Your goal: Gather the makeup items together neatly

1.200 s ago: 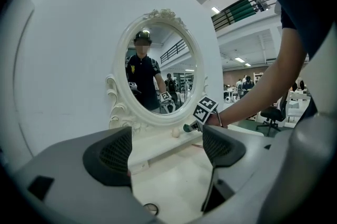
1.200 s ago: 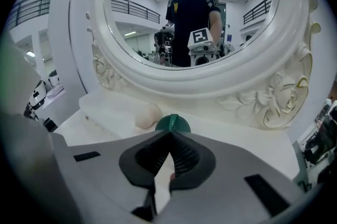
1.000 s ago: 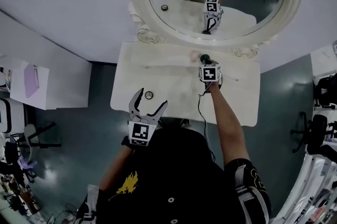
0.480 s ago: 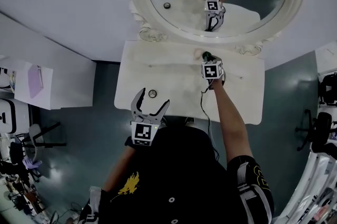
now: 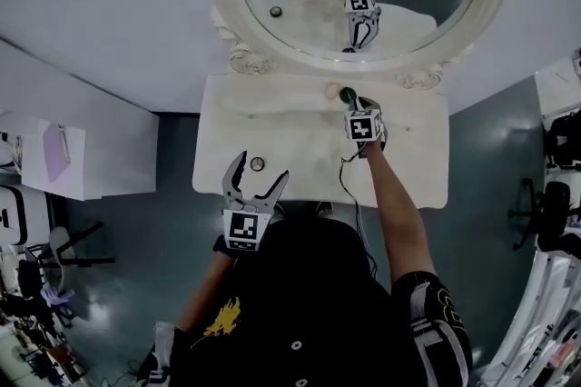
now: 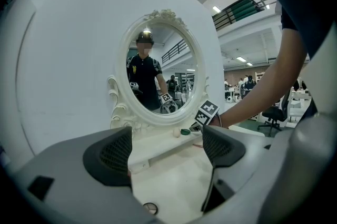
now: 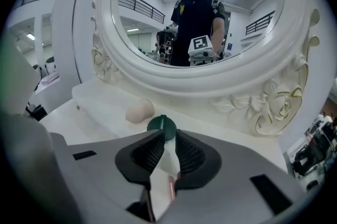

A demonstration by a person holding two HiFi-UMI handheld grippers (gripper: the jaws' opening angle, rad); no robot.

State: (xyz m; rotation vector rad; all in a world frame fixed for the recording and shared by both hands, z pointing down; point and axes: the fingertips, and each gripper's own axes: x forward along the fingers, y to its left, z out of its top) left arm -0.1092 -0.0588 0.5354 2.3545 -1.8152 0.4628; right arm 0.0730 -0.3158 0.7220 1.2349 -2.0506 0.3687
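Green-capped tube [image 7: 162,126] lies between the right gripper's [image 7: 168,134] jaws, which have just been opening to a narrow gap. It looks like a set-down beside the sponge [image 7: 139,110], centre frame. Left gripper [image 6: 167,147] hangs wide, empty — probably next fetches the round case [image 6: 150,208], bottom centre.

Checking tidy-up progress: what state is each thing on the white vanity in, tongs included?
Pale pink egg-shaped sponge: loose at the mirror's base.
White makeup item with dark green round cap: beside the sponge, between the right tongs.
Right tongs: slightly apart, just been opening.
Small round tin: lying flat, away from the others.
Left tongs: wide open, empty.
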